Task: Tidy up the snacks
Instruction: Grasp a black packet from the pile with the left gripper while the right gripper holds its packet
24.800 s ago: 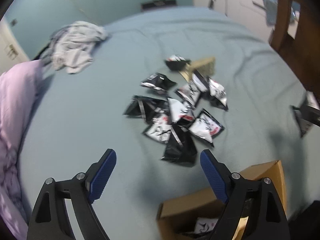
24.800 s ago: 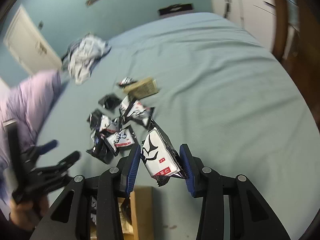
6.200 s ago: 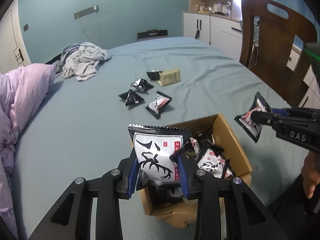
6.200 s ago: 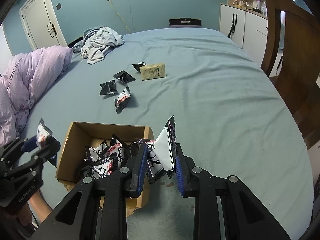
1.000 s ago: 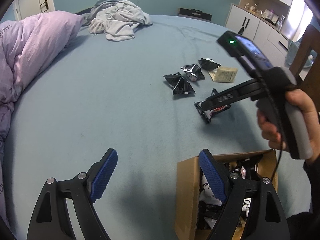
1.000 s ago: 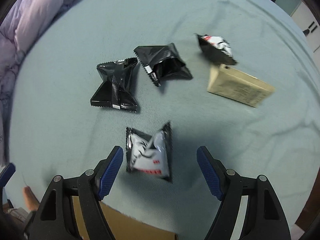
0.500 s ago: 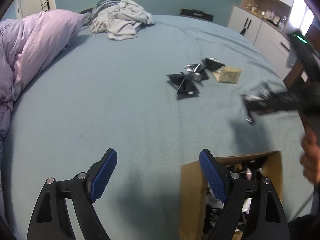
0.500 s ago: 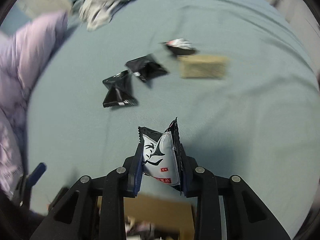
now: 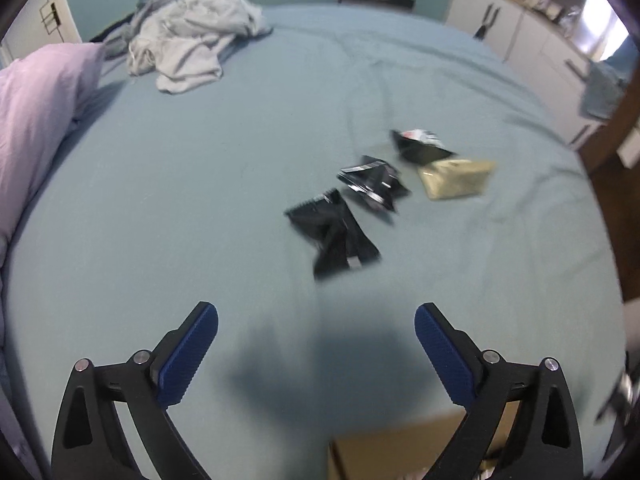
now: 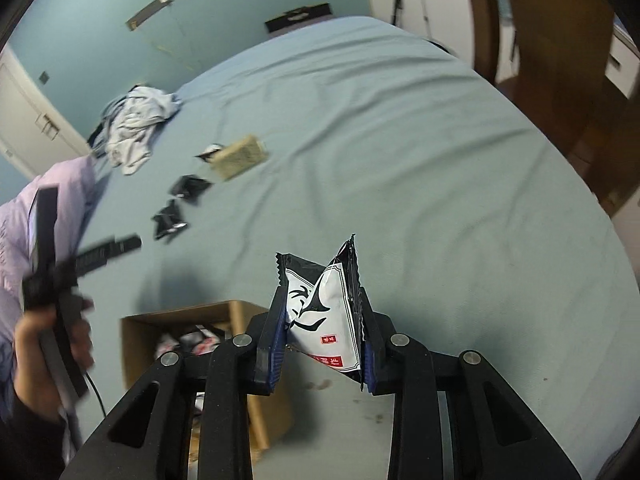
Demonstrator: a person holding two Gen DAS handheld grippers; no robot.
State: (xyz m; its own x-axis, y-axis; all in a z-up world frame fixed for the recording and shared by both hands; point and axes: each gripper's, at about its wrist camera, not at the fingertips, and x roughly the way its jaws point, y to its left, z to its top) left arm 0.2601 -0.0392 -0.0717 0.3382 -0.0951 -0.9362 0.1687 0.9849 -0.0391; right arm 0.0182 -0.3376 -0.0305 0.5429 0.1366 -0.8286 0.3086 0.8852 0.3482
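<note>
— Where was the snack packet [image 10: 325, 312]?

— Pinched upright between the pads of my right gripper [image 10: 323, 336], just beside the cardboard box [image 10: 200, 322] and above the bed [image 10: 400, 160].

— And your left gripper [image 9: 316, 354]?

— Its jaws were opening wide with nothing between them. Beyond the box lay three black packets [image 9: 334, 236] in a row, with a tan pouch [image 9: 456, 179] at the far end.

Camera placement, both wrist views over the bed

My left camera looked steeply down over the bed [image 9: 200, 184] at three loose packets [image 9: 334, 234]; my right sat higher and further back. Both shared those packets [image 10: 170, 222], the tan packet [image 9: 456, 180] and the box [image 10: 180, 320].
</note>
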